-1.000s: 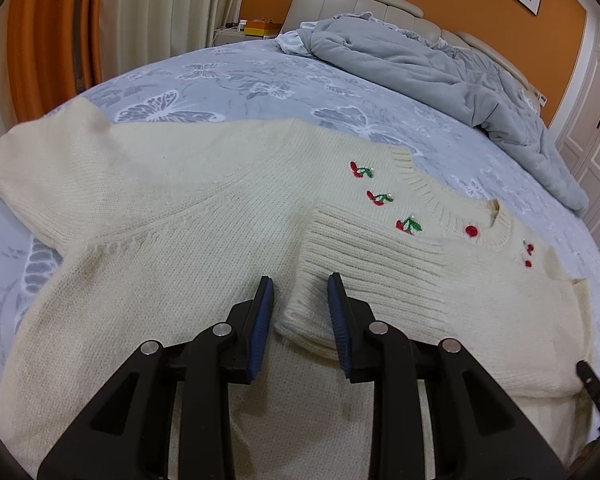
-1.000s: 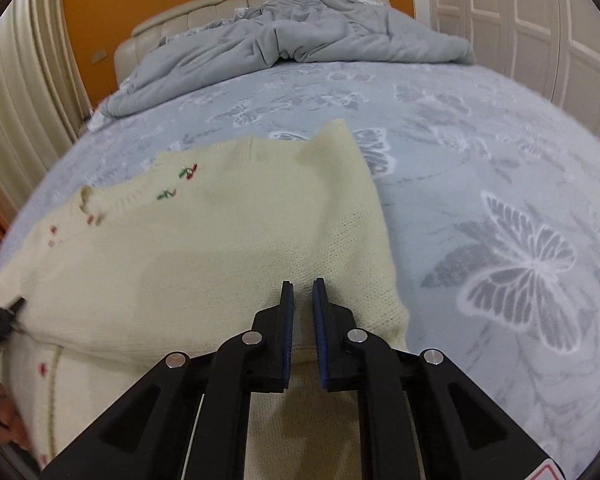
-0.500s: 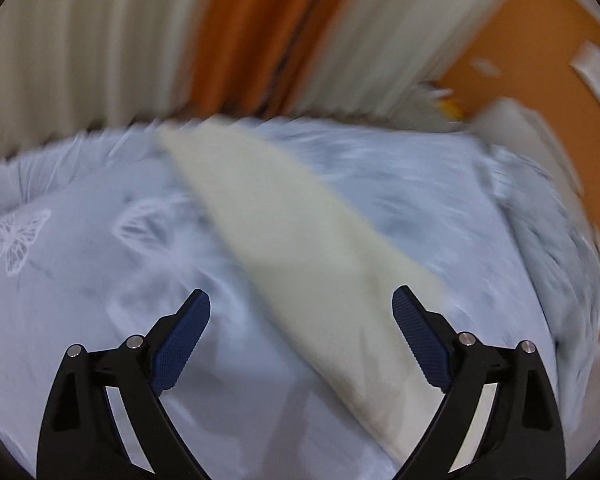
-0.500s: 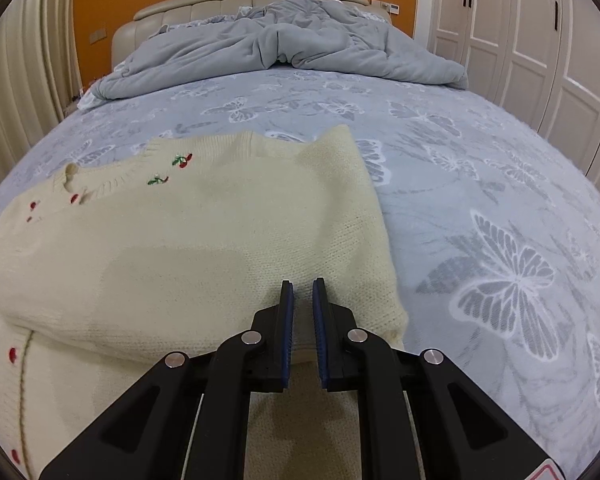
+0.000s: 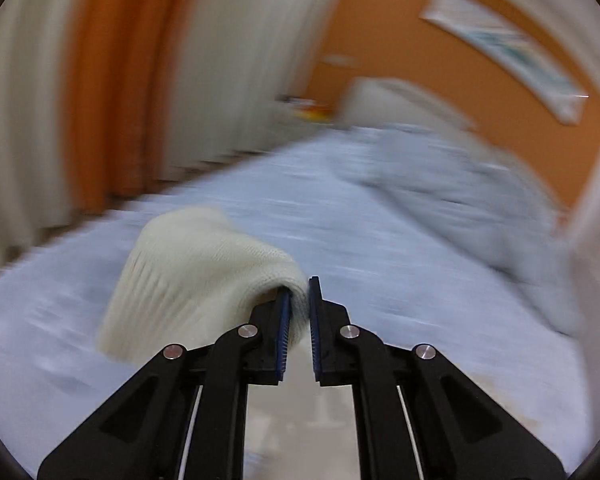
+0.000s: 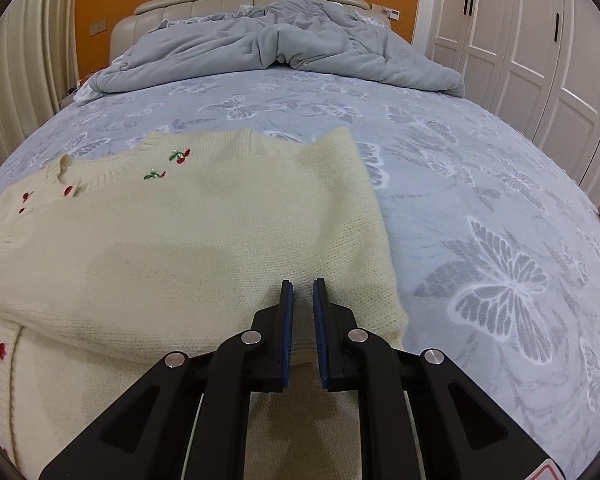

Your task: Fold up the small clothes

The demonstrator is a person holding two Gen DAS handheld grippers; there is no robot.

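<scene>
1. My left gripper (image 5: 298, 312) has just been closing, and its fingers (image 5: 285, 332) now pinch a fold of cream knit, the ribbed cuff of the sleeve (image 5: 204, 276), which hangs raised above the bed (image 5: 360, 240). The view is blurred.
2. My right gripper (image 6: 302, 320) hovers narrow over the near edge of the cardigan (image 6: 180, 248); I cannot tell whether any knit is caught between the fingers.
3. The cardigan lies flat on the butterfly-print bed, neckline with cherry embroidery (image 6: 180, 155) at the far side, one sleeve already folded across the body.
4. I judge the knit light, soft and stretchy: it drapes and sags, so I grip ribbed cuffs, hem or shoulder seams and avoid tugging.
5. Beyond, a grey duvet (image 6: 284, 44) is bunched against the headboard (image 6: 204, 2).
</scene>
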